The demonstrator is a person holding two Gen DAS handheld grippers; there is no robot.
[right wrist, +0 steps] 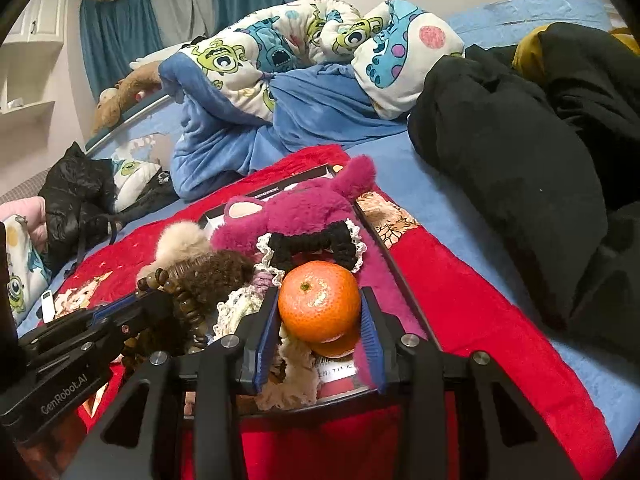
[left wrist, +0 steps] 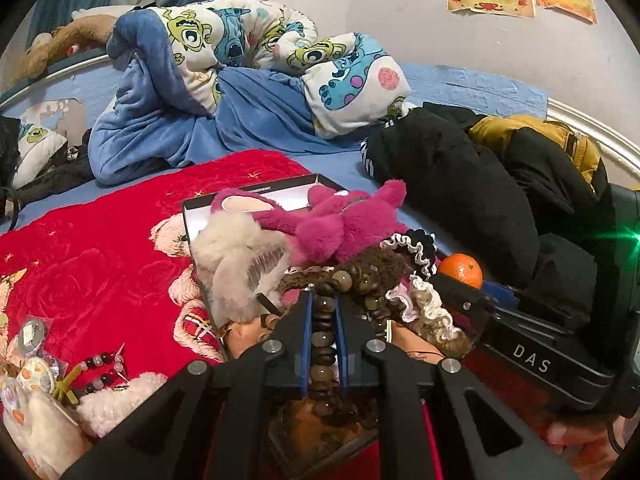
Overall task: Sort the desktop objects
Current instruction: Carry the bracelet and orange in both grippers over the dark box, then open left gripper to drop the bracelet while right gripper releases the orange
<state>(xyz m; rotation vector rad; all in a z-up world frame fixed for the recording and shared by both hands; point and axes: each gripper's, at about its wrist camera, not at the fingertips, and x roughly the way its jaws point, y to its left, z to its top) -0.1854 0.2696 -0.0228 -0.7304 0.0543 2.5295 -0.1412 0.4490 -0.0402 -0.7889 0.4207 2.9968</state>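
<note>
My left gripper is shut on a brown wooden bead string and holds it over a black-rimmed tray on the red blanket. The beads also show in the right wrist view. My right gripper is shut on an orange, held over the tray's near end; a second orange lies under it. The orange also shows in the left wrist view. In the tray lie a magenta plush bear, a black bow with lace, a beige fur piece and a brown crocheted item.
On the red blanket at the left lie a black-and-pink bead bracelet, badges and a fluffy white item. A blue cartoon quilt and black and mustard coats lie behind on the bed.
</note>
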